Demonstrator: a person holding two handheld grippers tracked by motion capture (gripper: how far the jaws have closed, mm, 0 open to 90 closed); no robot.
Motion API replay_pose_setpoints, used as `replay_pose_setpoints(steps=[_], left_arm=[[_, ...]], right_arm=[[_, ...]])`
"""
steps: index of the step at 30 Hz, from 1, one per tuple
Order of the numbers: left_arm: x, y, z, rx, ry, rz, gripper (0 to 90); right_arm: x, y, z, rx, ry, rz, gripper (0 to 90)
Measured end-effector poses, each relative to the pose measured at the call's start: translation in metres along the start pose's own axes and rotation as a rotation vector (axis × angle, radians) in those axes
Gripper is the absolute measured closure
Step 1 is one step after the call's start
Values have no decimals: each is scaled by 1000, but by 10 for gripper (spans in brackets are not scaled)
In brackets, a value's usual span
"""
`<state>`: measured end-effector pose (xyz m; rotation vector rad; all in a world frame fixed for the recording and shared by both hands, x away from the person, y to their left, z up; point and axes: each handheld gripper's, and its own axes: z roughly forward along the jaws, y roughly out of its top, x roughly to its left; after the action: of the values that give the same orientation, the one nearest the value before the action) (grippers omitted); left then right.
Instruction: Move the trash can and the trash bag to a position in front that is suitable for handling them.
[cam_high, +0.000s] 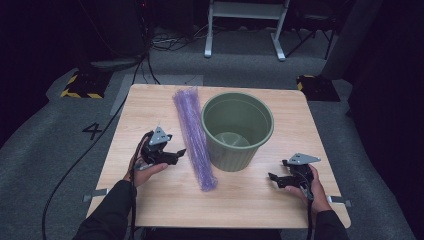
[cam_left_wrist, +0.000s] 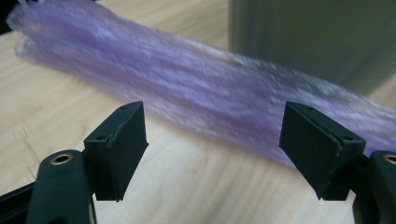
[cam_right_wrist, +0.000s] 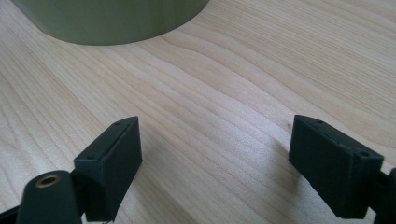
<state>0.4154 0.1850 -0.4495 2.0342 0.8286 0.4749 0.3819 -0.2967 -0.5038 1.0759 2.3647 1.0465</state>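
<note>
A long purple bundle of thin plastic (cam_high: 194, 135) lies on the wooden table (cam_high: 150, 110), running from the far middle toward the near side, just left of a green bucket (cam_high: 237, 129). My left gripper (cam_high: 179, 152) hovers a little left of the bundle, pointing at it, jaws open and nothing between them. In the left gripper view the purple bundle (cam_left_wrist: 187, 88) crosses just beyond the open left gripper (cam_left_wrist: 212, 144), with the bucket wall (cam_left_wrist: 317, 37) behind. My right gripper (cam_high: 272, 177) rests open near the table's right front; in its own view the right gripper (cam_right_wrist: 215, 158) has bare wood between the jaws.
The bucket stands upright and looks empty, its base (cam_right_wrist: 112, 18) ahead of the right gripper. Table edges lie near both hands. Beyond the table are grey carpet, cables, a white frame's legs (cam_high: 245, 30) and black-yellow blocks (cam_high: 80, 85).
</note>
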Motion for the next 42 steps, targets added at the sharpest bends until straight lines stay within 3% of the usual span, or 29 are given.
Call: replay_pose_setpoints(steps=[5,11,16,18,21,24,28,31,33,35,38,42], left_arm=[[10,16,9,-14,28,11,231],[17,28,24,-4,51,-9,242],[27,29,41,14,56,-67,221],[30,27,49,23,77,-75,221],[32,23,64,42,119,-134,217],[33,21,73,38,126,-164,215],[32,26,82,61,118,-182,200],[31,33,92,57,164,-174,198],[31,34,99,78,135,-198,187],[32,32,105,93,140,-234,172],[32,30,114,124,133,-256,173],[27,29,123,179,133,-230,182]], right_arm=[[0,0,0,0,0,0,171],[0,0,0,0,0,0,171],[0,0,0,0,0,0,172],[0,0,0,0,0,0,172],[0,0,0,0,0,0,172],[0,0,0,0,0,0,172],[0,0,0,0,0,0,172],[0,0,0,0,0,0,172],[0,0,0,0,0,0,172],[0,0,0,0,0,0,172],[0,0,0,0,0,0,172],[0,0,0,0,1,-1,172]])
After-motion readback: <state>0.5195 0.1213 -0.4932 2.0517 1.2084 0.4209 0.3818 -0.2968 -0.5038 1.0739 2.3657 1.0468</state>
